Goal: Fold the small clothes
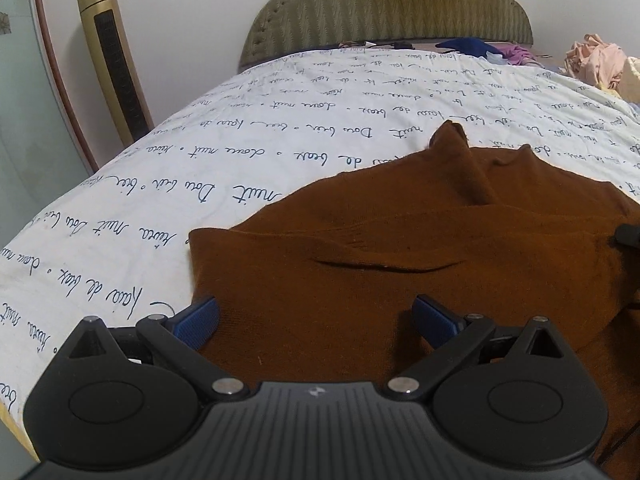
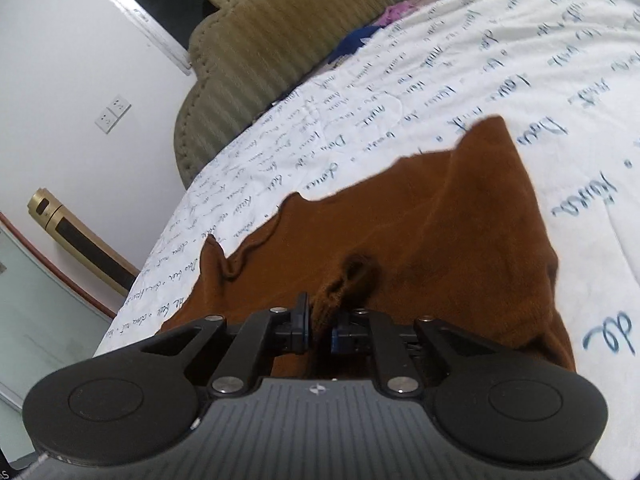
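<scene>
At nine o'clock a gold tower fan [image 1: 114, 60] stands by the white wall, beside the olive padded headboard [image 1: 384, 8]. The bed [image 1: 180, 152] wears a white sheet with blue script. A rust-brown garment [image 1: 400, 248] lies rumpled on it. The left tongs [image 1: 316, 322] are spread above it; the right tongs [image 2: 319, 326] pinch a fold.

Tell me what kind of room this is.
Most likely a home bedroom: a bed with a padded headboard, a script-printed white bedcover under the brown garment, and a gold tower fan by the wall.
</scene>
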Demonstrator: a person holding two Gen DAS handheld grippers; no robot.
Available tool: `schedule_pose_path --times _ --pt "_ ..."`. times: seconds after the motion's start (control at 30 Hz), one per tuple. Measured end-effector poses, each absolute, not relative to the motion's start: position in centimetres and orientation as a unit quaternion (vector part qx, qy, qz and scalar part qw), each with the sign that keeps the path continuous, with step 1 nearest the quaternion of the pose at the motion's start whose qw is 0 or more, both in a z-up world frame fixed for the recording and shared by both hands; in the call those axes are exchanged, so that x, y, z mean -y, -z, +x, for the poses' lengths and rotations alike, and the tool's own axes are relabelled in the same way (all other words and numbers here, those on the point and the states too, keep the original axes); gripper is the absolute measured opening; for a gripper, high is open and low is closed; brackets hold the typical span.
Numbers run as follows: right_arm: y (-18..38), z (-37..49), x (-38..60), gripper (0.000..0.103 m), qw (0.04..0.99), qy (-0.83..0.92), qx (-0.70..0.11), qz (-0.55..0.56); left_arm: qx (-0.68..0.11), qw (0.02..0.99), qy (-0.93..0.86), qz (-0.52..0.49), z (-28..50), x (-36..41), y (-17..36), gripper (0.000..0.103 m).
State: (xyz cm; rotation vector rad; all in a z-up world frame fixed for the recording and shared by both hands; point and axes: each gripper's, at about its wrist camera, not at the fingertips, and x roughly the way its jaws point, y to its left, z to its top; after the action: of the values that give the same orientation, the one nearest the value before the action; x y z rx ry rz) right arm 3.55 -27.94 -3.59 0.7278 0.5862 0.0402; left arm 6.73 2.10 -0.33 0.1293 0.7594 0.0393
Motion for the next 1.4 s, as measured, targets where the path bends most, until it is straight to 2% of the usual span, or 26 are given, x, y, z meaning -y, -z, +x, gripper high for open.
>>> schedule_pose_path --times 0.33,0.53,0.73,0.83,0.93,0.97,1.0,1.1,1.17,1.27,1.4 --pt "0.7 2.2 29.3 0.012 0.938 0.065 -0.222 0.258 -0.367 0.929 -0.01 0.049 7.1 -2.0 -0.1 0.103" --pt "2.2 0.6 31.8 0.012 0.925 0.104 -0.222 0.292 -0.374 0.926 -0.004 0.058 6.9 -1.0 0.7 0.103" --pt "2.2 -0.2 31.8 0.012 0.93 0.124 -0.213 0.271 -0.373 0.926 -0.003 0.065 6.6 -0.7 1.0 0.103" --pt "2.1 -0.1 31.2 0.019 0.932 0.159 -0.234 0.228 -0.374 0.925 -0.005 0.064 6.7 -0.7 1.6 0.103" --pt "1.2 -1.3 29.5 0.05 0.95 0.158 -0.214 0.165 -0.377 0.924 -0.006 0.06 6.6 -0.8 2.4 0.103" --pt "0.9 -1.6 28.9 0.07 0.956 0.138 -0.21 0.152 -0.375 0.925 -0.007 0.058 6.5 -0.8 2.6 0.103" --pt "0.7 -1.9 28.1 0.081 0.961 0.114 -0.213 0.134 -0.37 0.927 -0.007 0.056 6.3 -0.9 2.7 0.103" --pt "1.1 -2.3 25.0 0.096 0.967 0.071 -0.237 0.06 -0.357 0.933 -0.008 0.055 5.8 -0.9 3.2 0.103" --pt "2.2 -2.1 23.3 0.103 0.963 0.068 -0.259 0.01 -0.349 0.936 -0.006 0.055 5.6 -0.9 3.4 0.103" --pt "4.6 -1.2 22.1 0.103 0.948 0.071 -0.309 -0.034 -0.335 0.941 -0.001 0.047 5.3 -1.2 3.8 0.103" --pt "4.6 -1.2 22.1 0.103 0.948 0.073 -0.308 -0.039 -0.334 0.942 0.008 0.023 5.3 -1.9 3.9 0.103"
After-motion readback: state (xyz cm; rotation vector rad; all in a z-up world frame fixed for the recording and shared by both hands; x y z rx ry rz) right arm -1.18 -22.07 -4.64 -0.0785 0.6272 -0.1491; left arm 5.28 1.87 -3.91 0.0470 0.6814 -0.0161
